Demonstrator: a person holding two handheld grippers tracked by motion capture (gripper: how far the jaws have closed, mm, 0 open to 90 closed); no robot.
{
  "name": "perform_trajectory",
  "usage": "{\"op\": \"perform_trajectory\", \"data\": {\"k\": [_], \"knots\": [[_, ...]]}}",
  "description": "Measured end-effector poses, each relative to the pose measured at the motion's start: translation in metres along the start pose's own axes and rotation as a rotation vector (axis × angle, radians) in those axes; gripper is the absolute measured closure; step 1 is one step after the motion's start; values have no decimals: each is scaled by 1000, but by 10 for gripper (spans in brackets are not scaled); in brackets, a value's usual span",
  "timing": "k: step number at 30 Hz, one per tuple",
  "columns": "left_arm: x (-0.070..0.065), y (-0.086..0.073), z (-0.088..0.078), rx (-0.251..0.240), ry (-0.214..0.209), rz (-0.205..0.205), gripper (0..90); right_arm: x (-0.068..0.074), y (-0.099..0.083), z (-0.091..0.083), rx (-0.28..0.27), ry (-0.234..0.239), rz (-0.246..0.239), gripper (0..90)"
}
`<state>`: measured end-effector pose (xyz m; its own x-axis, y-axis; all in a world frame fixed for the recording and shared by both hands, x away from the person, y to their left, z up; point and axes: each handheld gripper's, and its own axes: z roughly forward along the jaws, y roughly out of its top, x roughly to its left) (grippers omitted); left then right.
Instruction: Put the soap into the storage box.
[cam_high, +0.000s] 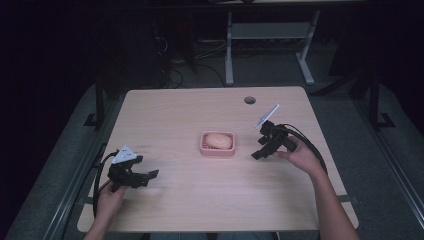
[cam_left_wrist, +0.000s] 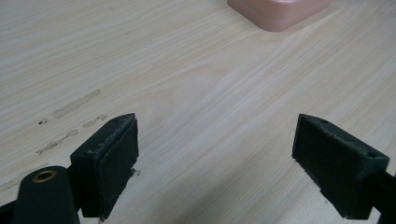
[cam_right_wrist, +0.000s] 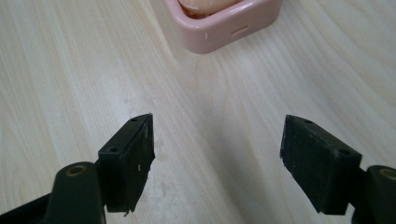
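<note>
1. A pale wooden table (cam_high: 190, 200) stands in a dark room, with a small round hole (cam_high: 250, 100) near its far edge.
2. At the middle of the table sits a pink soap dish (cam_high: 217, 150), and a peach-coloured bar of soap (cam_high: 218, 141) lies inside it.
3. The left gripper (cam_high: 145, 177) is held low over the near left part of the table, well apart from the dish. Its jaws stand wide apart with nothing between them, only bare wood and a few faint scuff marks (cam_left_wrist: 70, 121) on the surface.
4. The left hand (cam_high: 107, 197) grips it from behind, and its cable loops off the table's left edge.
5. The right gripper (cam_high: 262, 149) is held just to the right of the dish, near it but not touching. Its jaws are also spread wide and empty, aimed toward the dish's corner (cam_right_wrist: 205, 42).
6. The right hand (cam_high: 297, 155) holds it, with black cables trailing back over the forearm.
</note>
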<state>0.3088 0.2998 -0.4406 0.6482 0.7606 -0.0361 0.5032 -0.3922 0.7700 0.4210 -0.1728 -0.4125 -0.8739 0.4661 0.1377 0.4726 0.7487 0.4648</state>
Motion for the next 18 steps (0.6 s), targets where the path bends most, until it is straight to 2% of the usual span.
{"op": "perform_trajectory", "data": {"k": [4,18], "knots": [[0,0,0,1,0,-3,142,0,-6,1,16,7,11,250],[0,-1,0,5,-5,-8,142,4,-32,-4,-20,-3,47,248]]}}
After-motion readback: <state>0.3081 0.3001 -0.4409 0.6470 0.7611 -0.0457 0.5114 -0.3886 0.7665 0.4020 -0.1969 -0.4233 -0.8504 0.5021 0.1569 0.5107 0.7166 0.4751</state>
